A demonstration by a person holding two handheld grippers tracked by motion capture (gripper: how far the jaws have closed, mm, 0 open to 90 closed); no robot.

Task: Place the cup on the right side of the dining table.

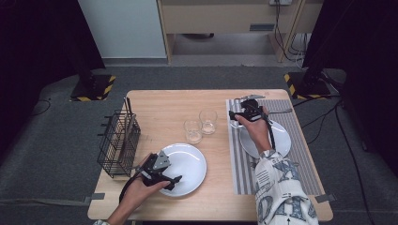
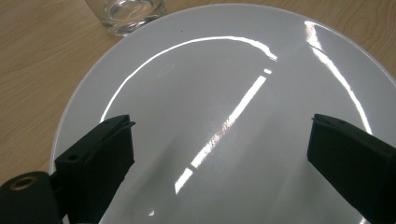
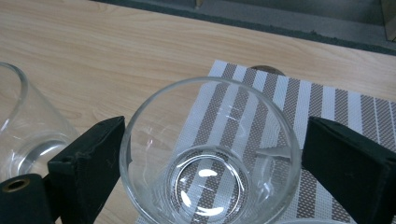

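My right gripper point(image 1: 236, 116) sits at the far left corner of the striped placemat point(image 1: 300, 140), toward the far right of the wooden table point(image 1: 159, 105). Its jaws stand wide, one on each side of a clear glass tumbler point(image 3: 210, 154). The left jaw is just at the glass wall and the right one a little off it, and I cannot tell if either touches. The tumbler stands upright, mouth up, its axis vertical, its base on the mat's edge. A second glass point(image 3: 23, 135) is close beside it on the bare wood.

My left gripper point(image 1: 166, 180) hovers over the near left part of a white plate point(image 2: 224, 102) near the table's near edge. Its jaws are spread wide with nothing between them. Another white plate point(image 1: 282, 136) lies on the placemat under my right wrist. A black wire basket point(image 1: 118, 143) stands at the table's left edge.
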